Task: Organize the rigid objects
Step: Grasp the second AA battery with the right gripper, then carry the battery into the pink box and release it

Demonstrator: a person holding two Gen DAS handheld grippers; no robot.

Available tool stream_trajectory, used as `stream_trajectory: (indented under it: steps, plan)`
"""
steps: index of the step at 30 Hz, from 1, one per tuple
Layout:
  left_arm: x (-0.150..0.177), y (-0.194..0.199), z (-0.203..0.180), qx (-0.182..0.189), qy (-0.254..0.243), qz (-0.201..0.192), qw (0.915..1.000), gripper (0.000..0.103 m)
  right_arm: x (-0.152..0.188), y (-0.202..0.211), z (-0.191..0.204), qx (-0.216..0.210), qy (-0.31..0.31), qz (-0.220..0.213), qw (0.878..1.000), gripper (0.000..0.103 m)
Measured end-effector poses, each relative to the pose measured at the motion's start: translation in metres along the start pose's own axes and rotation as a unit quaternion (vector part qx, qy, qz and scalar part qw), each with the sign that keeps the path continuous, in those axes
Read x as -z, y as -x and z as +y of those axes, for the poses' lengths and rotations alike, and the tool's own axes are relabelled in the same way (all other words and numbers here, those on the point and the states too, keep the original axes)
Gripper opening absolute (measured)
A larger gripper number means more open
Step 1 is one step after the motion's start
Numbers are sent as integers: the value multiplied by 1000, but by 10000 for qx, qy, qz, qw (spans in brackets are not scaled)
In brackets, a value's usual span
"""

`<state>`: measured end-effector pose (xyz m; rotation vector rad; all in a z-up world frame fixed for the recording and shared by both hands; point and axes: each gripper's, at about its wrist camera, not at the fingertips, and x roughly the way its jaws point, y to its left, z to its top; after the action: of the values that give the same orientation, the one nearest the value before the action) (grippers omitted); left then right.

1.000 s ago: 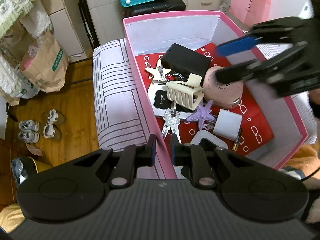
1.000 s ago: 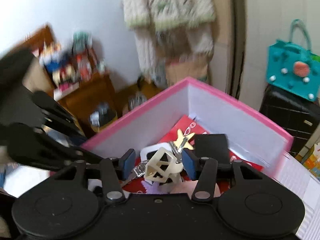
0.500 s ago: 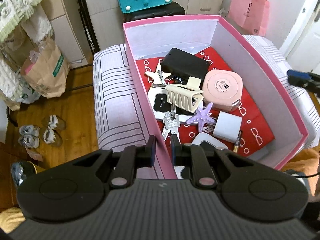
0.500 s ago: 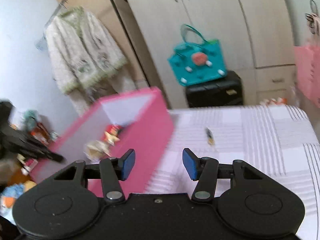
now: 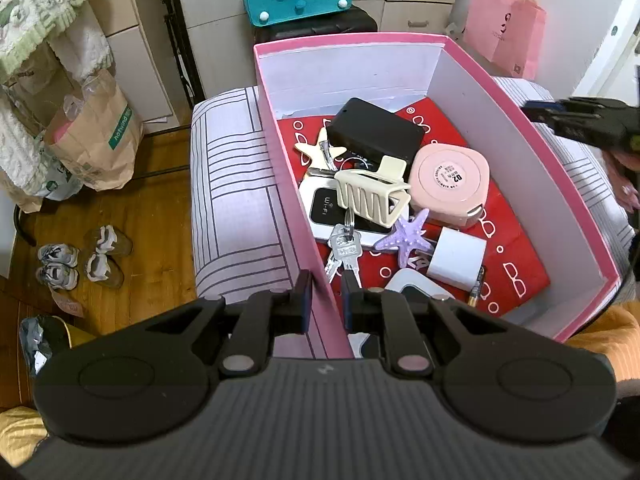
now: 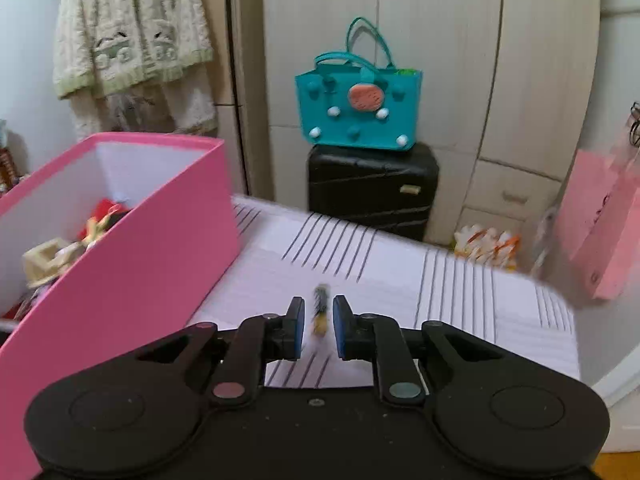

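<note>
We find the left gripper [image 5: 325,295] clamped on the near left wall of the pink box [image 5: 516,92], one finger outside and one inside. The box rests on a striped white cover [image 5: 232,204]. Inside it, on a red liner [image 5: 516,248], we record a black case [image 5: 376,132], a cream hair claw [image 5: 372,194] lying over a white Wi-Fi device [image 5: 326,210], a round pink case [image 5: 450,180], a bunch of keys [image 5: 344,250], a purple starfish [image 5: 408,236], a cream star [image 5: 320,150] and a white cube [image 5: 458,258]. The items touch or overlap one another.

We note the right gripper [image 6: 318,328] outside the box, low over the striped cover, its jaws narrowly parted on either side of a small slender object [image 6: 320,310]. The object is blurred; we cannot tell what it is, nor whether the blue pads [image 6: 339,326] touch it. It lies on the cover, well apart from the box's outer wall.

A teal bag [image 6: 358,114] stands on a black suitcase [image 6: 372,194] behind.
</note>
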<state>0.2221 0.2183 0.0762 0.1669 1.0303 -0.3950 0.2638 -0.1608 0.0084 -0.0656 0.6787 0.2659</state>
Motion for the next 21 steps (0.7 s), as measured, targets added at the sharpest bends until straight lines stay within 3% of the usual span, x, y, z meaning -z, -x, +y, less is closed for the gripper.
stream_trajectory:
  steps: [3,9,12,16,21]
  plan:
    - [1,-1,3,33,113,-13,9999,14,-7,-27,-4,-198,-161,168,9995,26]
    - [1,-2,3,80,95,10,9999,14,6,-59,5,188,-199,306,9992,26]
    - [0,-3,2,87,65,6,9999,14,14,-52,8,240,-228,174,9993,10]
    - [2,-2,4,132,109,-22,9999,14,18,-40,8,311,-426,235,9983,10]
    - [3,-2,3,118,135,-58,9998,14,4,-2,14,-60,-767,-59,9970,11]
